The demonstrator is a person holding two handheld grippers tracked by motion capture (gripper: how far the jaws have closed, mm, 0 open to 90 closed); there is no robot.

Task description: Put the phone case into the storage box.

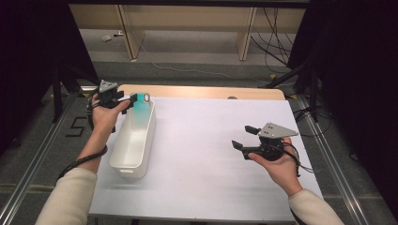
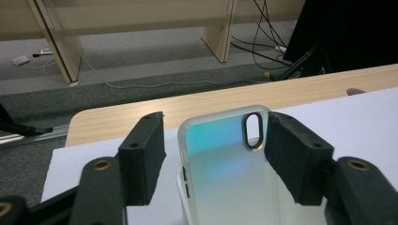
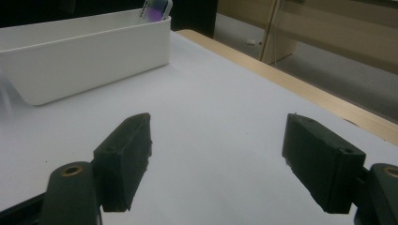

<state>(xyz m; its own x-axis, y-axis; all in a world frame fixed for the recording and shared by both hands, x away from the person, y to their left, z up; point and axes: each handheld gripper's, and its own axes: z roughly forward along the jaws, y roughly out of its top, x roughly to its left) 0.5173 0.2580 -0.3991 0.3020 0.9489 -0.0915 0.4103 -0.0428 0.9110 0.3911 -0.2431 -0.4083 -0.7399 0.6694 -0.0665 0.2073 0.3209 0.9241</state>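
A translucent, teal-tinted plastic phone case [image 2: 225, 168] is seen standing upright at the far end of a long white plastic bin [image 1: 133, 147] on the white-covered table [image 1: 211, 154]. The left gripper [image 1: 130, 99] is held around the case, its jaws parted, with a gap visible on one side. The right gripper [image 1: 244, 137] is held well apart over the table, its jaws wide open with nothing between them.

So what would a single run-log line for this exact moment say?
left gripper: open, jaws astride phone case | phone case: standing in white bin, leaning on far end | right gripper: open, empty, over table
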